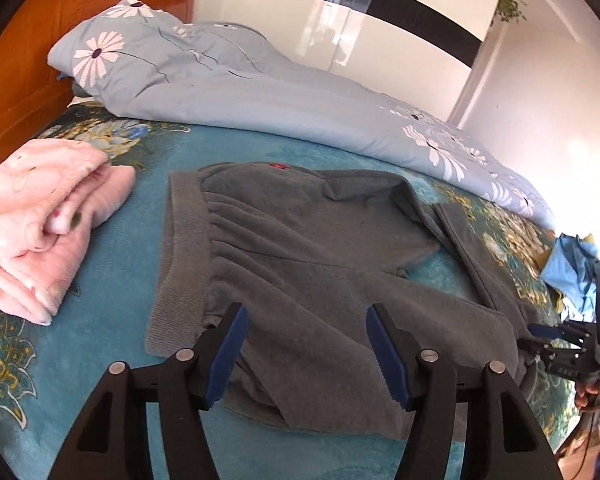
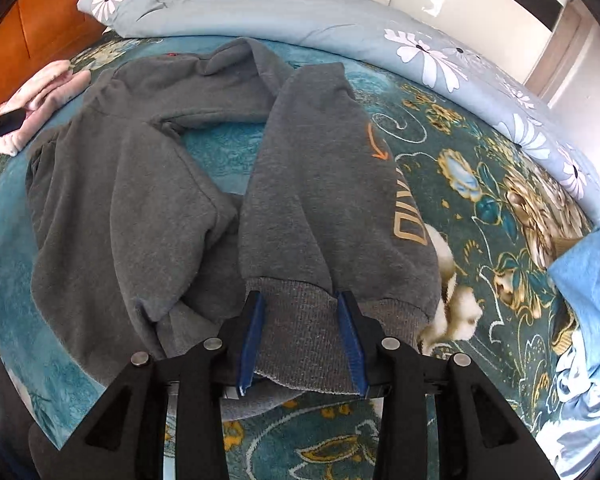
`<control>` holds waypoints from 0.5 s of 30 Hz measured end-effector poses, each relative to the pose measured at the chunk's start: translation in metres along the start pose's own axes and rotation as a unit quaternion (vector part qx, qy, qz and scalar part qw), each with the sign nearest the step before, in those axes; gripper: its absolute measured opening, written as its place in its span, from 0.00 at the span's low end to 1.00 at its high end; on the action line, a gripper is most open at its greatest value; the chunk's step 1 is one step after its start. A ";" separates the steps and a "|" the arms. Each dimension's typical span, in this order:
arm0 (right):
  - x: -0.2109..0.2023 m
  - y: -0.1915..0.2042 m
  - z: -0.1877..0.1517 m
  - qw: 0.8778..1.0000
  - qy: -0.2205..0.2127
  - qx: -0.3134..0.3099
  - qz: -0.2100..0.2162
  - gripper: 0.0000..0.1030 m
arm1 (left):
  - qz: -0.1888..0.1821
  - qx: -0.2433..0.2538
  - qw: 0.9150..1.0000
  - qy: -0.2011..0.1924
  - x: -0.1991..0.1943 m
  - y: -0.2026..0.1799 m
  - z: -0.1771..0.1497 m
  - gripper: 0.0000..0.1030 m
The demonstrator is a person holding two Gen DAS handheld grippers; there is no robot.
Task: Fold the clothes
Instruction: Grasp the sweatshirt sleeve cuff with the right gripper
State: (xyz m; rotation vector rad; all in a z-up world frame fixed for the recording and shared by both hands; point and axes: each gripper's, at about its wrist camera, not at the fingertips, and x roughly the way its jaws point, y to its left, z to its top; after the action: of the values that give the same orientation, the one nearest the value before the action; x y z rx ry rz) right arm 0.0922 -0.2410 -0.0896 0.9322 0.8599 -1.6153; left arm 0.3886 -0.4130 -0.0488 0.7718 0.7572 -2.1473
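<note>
A dark grey fleece sweatshirt (image 1: 300, 248) was spread across the teal floral bedspread (image 1: 112, 360), and every other place is given relative to it. Its ribbed hem band (image 1: 180, 264) was seen at the left in the left wrist view, with the body gathered into soft pleats beside it.

The left gripper (image 1: 306, 354) was held over the near edge of the sweatshirt with its blue-padded fingers (image 1: 230, 354) spread wide. Grey fabric was seen between them, but nothing was pinched; whether the pads touched the cloth could not be told.

The right gripper (image 2: 302, 342) was set at the ribbed cuff (image 2: 300, 344) of one sleeve (image 2: 320, 184). The cuff lay between the two blue pads, which stood partly open on either side of it; a firm grip could not be confirmed. Orange and gold lettering (image 2: 408, 224) was printed along the right edge of that sleeve. The sleeve lay apart from the body, with a strip of bedspread showing between them.

A folded pink fleece blanket (image 1: 40, 220) was placed to the left of the sweatshirt. A pale blue quilt with white daisies (image 1: 228, 92) was heaped beyond it, against an orange wooden headboard (image 1: 28, 40). A crumpled light blue cloth (image 2: 588, 288) lay to the right of the sweatshirt, and a white furry item (image 2: 456, 304) was seen just beside the cuff.
</note>
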 end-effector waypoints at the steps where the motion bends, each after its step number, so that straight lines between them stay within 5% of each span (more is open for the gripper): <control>1: 0.001 -0.001 -0.001 1.000 -0.001 0.006 0.004 0.38 | -0.005 -0.003 1.000 0.003 0.001 -0.005 -0.004 0.66; 4: 0.004 0.001 -0.006 1.000 -0.006 0.010 0.014 0.38 | -0.019 -0.018 1.000 0.018 0.009 -0.011 -0.014 0.66; 7: 0.004 0.003 -0.013 0.999 -0.010 0.001 0.032 0.48 | -0.018 -0.026 0.999 0.014 0.014 -0.018 -0.014 0.66; 13: 0.007 0.009 -0.019 0.999 -0.021 -0.029 0.014 0.49 | -0.044 -0.052 0.998 -0.004 0.024 -0.027 -0.002 0.66; 14: 0.006 0.010 -0.019 0.999 -0.024 -0.031 0.011 0.42 | -0.049 -0.056 0.997 -0.005 0.027 -0.029 0.001 0.66; 15: 0.003 0.007 -0.018 0.999 -0.027 -0.027 0.012 0.22 | -0.054 -0.057 0.997 -0.006 0.029 -0.030 0.003 0.67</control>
State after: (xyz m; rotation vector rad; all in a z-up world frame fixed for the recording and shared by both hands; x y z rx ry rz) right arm 0.1010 -0.2279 -0.1011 0.8548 0.8480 -1.5821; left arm 0.3480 -0.4099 -0.0593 0.6709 0.9247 -2.1805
